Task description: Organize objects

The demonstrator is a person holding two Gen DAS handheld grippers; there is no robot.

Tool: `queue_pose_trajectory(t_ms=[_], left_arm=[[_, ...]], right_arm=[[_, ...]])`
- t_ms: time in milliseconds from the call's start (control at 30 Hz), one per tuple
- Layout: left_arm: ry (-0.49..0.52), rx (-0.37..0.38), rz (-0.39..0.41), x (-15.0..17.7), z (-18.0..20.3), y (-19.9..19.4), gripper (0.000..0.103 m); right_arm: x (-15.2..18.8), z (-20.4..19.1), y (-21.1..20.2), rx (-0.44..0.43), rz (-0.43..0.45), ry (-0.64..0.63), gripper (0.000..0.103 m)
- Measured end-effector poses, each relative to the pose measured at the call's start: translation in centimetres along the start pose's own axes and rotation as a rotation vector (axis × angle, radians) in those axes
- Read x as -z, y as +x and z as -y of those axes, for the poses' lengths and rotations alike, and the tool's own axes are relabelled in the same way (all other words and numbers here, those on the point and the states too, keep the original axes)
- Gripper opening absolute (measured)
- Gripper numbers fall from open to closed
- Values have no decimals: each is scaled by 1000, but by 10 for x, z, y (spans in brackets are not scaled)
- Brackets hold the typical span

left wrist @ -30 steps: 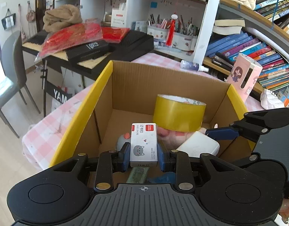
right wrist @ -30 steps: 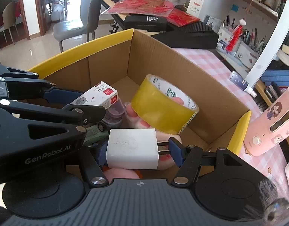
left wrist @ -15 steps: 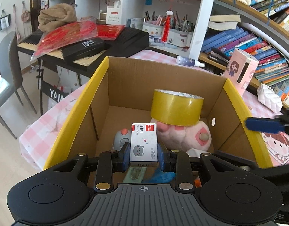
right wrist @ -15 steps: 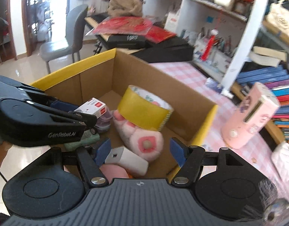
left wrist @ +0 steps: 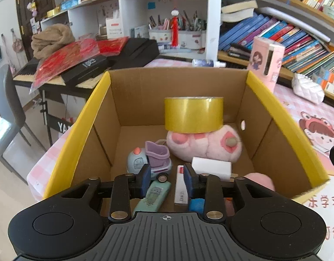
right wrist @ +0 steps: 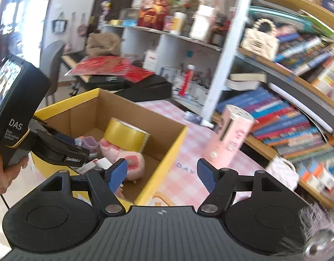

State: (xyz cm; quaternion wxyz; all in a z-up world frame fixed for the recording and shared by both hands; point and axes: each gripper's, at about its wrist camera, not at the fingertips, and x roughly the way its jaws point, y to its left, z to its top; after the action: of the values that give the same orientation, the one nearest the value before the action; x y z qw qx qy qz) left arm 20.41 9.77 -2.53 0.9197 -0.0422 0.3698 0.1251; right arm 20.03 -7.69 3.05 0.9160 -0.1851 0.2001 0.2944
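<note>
A yellow-rimmed cardboard box (left wrist: 273,106) (right wrist: 167,150) holds a yellow tape roll (left wrist: 193,114) (right wrist: 123,134) on a pink plush paw (left wrist: 208,145), a white charger block (left wrist: 211,167), a purple toy car (left wrist: 157,159), a green remote (left wrist: 152,195) and a small white and red box (left wrist: 181,184). My left gripper (left wrist: 167,175) is open over the box; the small box leans loose against its right finger. My right gripper (right wrist: 161,173) is open and empty, outside the box over its right rim.
A pink cartoon-print canister (left wrist: 267,64) (right wrist: 230,134) stands on the pink checked tablecloth (right wrist: 188,174) right of the box. Bookshelves (right wrist: 297,108) line the right. A keyboard with red bags (left wrist: 80,63) and a grey chair (left wrist: 5,108) are at left.
My left gripper has opened and let the small white and red box drop into the cardboard box. My right gripper let go of the white charger and pulled up and right, out of the box.
</note>
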Motion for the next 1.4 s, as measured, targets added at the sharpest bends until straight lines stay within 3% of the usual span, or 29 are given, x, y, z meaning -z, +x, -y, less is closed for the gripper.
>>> queue_pose_trajectory(t_ms=[100, 233, 367, 567, 833, 1167, 1400], left_arm=[[0, 16, 38, 3, 3, -15, 45], [10, 25, 102, 13, 5, -45, 65], [8, 38, 158, 20, 5, -77, 76], [18, 32, 216, 39, 3, -119, 97], [40, -3, 202, 76, -1, -143, 101], [57, 106, 165, 99, 5, -157, 103], [125, 142, 165, 108, 27, -160, 103]], right_arm=[[6, 1, -8, 43, -4, 45, 70], [15, 2, -19, 107, -22, 139, 72], [22, -1, -30, 196, -41, 221, 82], [39, -11, -50, 290, -104, 356, 86], [62, -38, -86, 390, -125, 402, 103], [86, -59, -119, 481, -166, 426, 103], [103, -56, -141, 561, -192, 474, 103]])
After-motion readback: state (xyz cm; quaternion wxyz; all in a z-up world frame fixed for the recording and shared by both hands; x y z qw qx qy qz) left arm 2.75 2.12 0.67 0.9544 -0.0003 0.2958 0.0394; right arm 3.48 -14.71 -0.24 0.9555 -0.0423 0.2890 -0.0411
